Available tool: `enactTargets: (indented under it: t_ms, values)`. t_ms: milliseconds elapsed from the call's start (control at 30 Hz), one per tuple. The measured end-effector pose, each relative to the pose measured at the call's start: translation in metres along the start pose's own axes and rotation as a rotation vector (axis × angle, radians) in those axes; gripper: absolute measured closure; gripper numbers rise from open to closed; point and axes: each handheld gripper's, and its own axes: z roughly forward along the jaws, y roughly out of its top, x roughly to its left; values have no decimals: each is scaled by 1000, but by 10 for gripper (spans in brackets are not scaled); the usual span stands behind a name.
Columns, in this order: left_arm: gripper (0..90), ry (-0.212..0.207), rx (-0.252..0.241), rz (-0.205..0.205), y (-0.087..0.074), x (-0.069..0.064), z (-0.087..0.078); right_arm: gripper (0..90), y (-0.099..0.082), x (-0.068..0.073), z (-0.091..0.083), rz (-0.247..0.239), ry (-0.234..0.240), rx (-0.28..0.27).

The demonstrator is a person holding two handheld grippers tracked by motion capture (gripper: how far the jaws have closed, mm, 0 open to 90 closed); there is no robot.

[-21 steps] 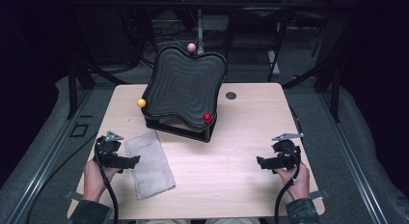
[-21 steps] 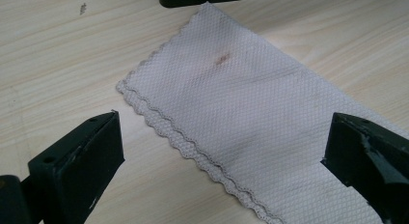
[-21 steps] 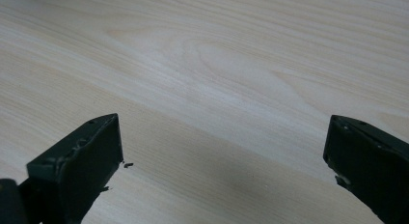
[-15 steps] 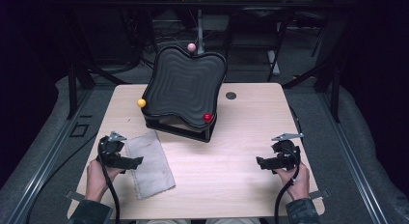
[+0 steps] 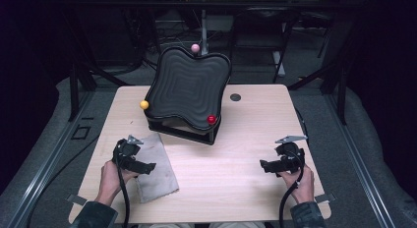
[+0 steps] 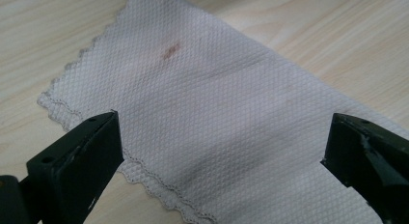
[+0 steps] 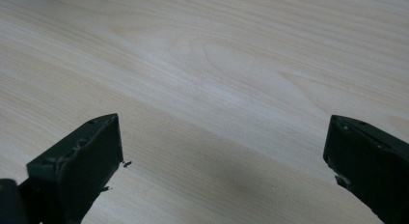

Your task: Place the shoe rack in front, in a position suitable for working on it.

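The cloth [image 6: 231, 132] runs off the bottom and right edges of the left gripper view, so its far corners can't be seen there. From above, the left gripper [image 5: 147, 166] covers part of the cloth's left edge. The black wavy board [image 5: 187, 88] hides most of its stand [image 5: 182, 131]. The person's forearms are cut off at the bottom edge.

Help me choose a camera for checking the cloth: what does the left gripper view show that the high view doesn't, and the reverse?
Left gripper view alone: the cloth's waffle weave, scalloped edge and a reddish stain. High view alone: the black tilted board with coloured knobs, and the right gripper over bare table. Both: the left gripper, jaws open over the cloth.
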Motion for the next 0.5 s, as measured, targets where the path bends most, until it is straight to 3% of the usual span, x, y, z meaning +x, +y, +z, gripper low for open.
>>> enactTargets:
  t_ms: [100, 133, 333, 400, 500]
  values:
    - [0, -17, 28, 3, 3, -2, 8, 0, 0, 0, 0, 1, 8, 0]
    - [0, -20, 48, 25, 5, -6, 14, 0, 0, 0, 0, 1, 10, 0]
    - [13, -5, 116, 56, 6, -13, 28, 0, 0, 0, 0, 1, 1, -3]
    - [121, -5, 144, 71, 4, -15, 36, 0, 0, 0, 0, 0, 10, -1]
    - [147, -21, 133, 65, 5, -17, 37, 0, 0, 1, 0, -3, 10, 1]
